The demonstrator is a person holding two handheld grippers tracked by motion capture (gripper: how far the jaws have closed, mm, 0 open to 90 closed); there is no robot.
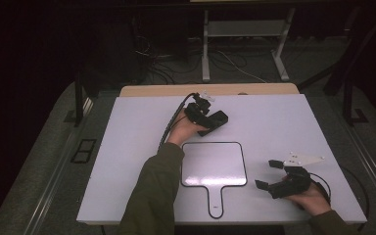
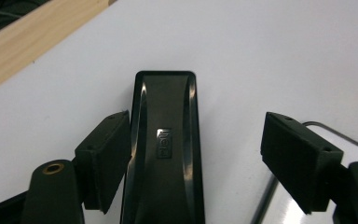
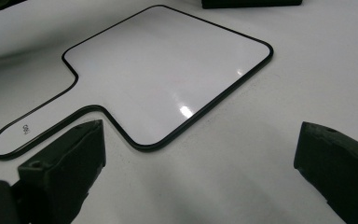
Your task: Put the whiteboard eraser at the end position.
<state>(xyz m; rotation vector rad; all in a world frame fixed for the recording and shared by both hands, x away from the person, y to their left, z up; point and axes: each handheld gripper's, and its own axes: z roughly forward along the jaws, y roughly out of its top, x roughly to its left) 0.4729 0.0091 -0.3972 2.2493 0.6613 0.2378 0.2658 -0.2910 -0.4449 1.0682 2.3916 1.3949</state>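
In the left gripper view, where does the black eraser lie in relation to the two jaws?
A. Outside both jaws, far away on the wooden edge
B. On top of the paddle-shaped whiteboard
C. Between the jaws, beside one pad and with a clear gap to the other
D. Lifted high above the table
C: the black eraser lies on the white table between the jaws of the left gripper, close beside one pad, with bare table between it and the other.

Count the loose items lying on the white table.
2: a white paddle-shaped board with a black rim near the front edge, and a black oblong eraser behind it, between the left hand-held gripper's jaws.
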